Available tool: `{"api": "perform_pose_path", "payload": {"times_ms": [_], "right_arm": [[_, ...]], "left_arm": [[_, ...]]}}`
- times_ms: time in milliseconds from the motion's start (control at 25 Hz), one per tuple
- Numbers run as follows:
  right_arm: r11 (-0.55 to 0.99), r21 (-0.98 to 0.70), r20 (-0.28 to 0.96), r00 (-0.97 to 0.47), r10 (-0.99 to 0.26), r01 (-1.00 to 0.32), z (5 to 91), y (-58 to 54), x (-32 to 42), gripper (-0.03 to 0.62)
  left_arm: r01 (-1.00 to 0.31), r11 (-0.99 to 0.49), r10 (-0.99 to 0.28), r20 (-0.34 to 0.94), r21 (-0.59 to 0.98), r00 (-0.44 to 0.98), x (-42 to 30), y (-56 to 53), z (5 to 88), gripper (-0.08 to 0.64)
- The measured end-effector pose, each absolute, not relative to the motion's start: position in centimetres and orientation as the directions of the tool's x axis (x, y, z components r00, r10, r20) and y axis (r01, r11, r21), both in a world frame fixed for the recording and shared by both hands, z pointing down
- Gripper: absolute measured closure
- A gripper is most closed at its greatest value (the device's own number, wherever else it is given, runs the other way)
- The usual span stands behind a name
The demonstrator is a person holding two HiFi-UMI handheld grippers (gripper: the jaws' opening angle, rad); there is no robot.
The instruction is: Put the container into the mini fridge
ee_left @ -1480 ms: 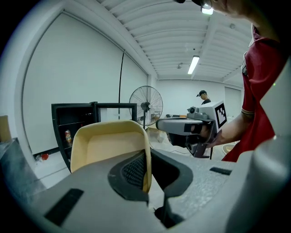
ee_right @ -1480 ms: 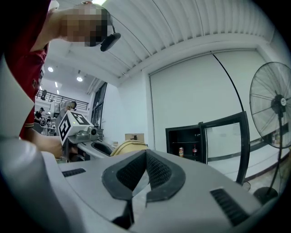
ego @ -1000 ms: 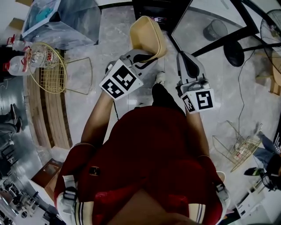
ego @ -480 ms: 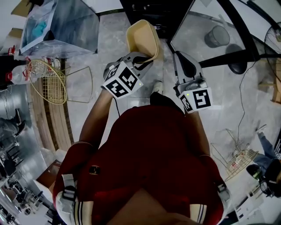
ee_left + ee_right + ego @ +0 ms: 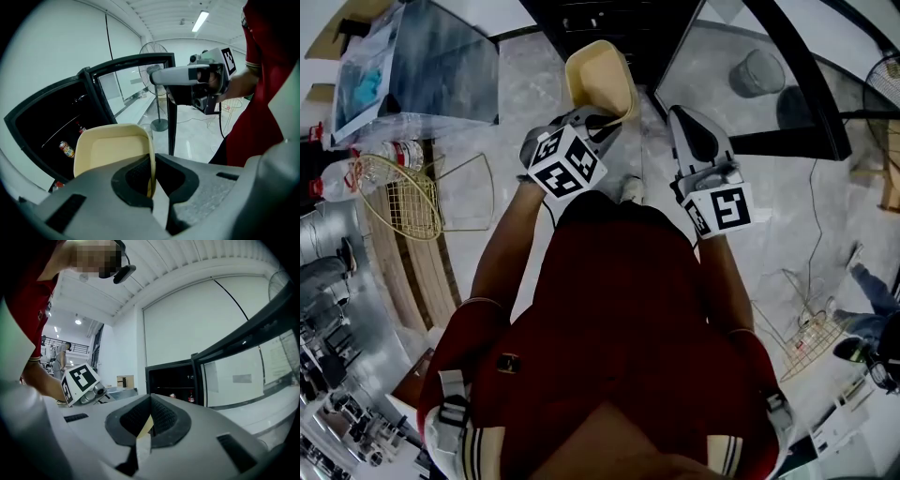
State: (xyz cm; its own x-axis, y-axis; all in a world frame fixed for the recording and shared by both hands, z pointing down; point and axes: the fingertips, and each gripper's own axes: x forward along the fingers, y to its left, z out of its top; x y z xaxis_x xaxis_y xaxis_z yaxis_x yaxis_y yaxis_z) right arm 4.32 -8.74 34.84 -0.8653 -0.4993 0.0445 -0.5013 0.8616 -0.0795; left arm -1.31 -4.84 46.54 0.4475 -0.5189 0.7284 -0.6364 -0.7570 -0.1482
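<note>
A cream plastic container (image 5: 598,77) hangs in front of the black mini fridge (image 5: 605,21), whose glass door (image 5: 750,80) stands open to the right. My left gripper (image 5: 609,120) is shut on the container's near rim. In the left gripper view the rim (image 5: 150,174) is pinched between the pads, and the container (image 5: 110,150) faces the dark fridge interior (image 5: 49,126), where a can (image 5: 67,149) sits. My right gripper (image 5: 682,117) is level with the left one, right of the container and apart from it. Its jaws (image 5: 150,404) are shut with nothing held.
Wire baskets (image 5: 398,192) and plastic bottles (image 5: 336,173) lie on the floor at the left. A clear plastic-covered box (image 5: 412,66) stands at the far left. A grey bin (image 5: 757,70) and a fan base (image 5: 794,103) lie behind the door glass. A wire rack (image 5: 811,323) is at the right.
The person has stepped towards the fridge. Both grippers and the held container have moved forward, so the container is now close to the fridge opening.
</note>
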Motion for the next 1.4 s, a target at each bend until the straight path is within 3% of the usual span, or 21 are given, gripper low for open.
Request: {"api": "perform_pose_path", "payload": {"times_ms": [840, 1400], "right_arm": [[0.735, -0.052, 0.130, -0.734, -0.667, -0.677, 38.5, -18.0, -2.2, 0.593], [0.658, -0.055, 0.189, -0.655, -0.731, -0.751, 41.7, -23.1, -2.8, 0.594]], "left_arm": [[-0.368, -0.907, -0.352, 0.850, -0.206, 0.391, -8.5, -16.4, 57.2, 0.538], [-0.300, -0.935, -0.290, 0.897, -0.191, 0.334, -10.0, -24.8, 65.7, 0.538]]}}
